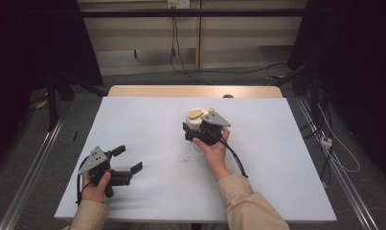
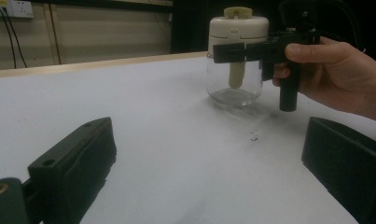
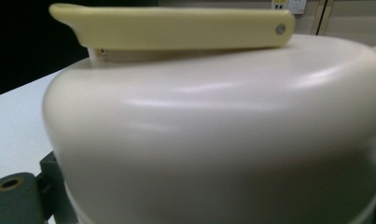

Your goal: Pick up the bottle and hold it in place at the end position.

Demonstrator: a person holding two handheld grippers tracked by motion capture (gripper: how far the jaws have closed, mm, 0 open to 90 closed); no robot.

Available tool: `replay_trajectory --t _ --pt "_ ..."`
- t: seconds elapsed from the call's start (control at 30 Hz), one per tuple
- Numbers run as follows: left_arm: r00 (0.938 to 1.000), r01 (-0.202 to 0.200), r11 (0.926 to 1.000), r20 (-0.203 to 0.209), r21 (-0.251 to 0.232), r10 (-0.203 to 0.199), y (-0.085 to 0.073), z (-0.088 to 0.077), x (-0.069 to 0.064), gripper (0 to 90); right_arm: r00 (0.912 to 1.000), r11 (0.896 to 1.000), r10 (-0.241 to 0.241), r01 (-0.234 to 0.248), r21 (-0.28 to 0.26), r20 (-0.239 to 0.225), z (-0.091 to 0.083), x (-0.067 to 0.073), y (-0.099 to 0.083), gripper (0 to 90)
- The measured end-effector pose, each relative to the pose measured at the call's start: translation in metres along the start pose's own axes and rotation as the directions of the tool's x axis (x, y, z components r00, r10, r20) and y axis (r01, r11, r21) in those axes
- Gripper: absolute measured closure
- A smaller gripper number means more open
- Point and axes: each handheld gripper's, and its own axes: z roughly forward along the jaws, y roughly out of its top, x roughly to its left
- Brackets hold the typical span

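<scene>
- Broadly, the counter [image 1: 147,120] is covered by a pale sheet, with a strip of bare wood seen along its far edge; wide open surface is left on every side of the jar, and the near, left and right edges are all well apart from it.
- The jar [image 1: 197,125] is stood upright near the middle of the counter, somewhat toward the far side; in the left gripper view its clear glass body [image 2: 234,81] is seen below a cream lid [image 2: 238,29].
- No brand, label or readable writing is seen on the jar or lid.
- The right tongs [image 1: 196,132] are clamped on the jar just under the lid, held by the right hand [image 1: 214,149]; in the left gripper view one black jaw is seen laid across the side of the lid.
- The left tongs [image 1: 129,159] are held spread apart, gripping nothing, near the counter's near-left corner and well apart from the jar; the left hand [image 1: 96,186] is wrapped round the handle.
- A flat yellowish lever [image 3: 176,25] is seen lying across the top of the lid.
- A few small dark specks [image 2: 254,137] are seen on the sheet just in front of the jar.
</scene>
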Motion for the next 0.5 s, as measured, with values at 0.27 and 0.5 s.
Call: replay_trajectory --t 0.27,0.5 --pt "1.0000 0.001 1.0000 0.000 0.000 -0.001 -0.0001 -0.0001 0.0001 2.4 0.9999 1.000 -0.006 0.006 0.014 -0.008 0.0031 0.0031 -0.0040 6.7" --pt "1.0000 0.001 1.0000 0.000 0.000 -0.001 -0.0001 -0.0001 0.0000 2.4 0.9998 1.000 -0.011 0.011 0.009 -0.019 0.0062 0.0073 -0.0045 6.7"
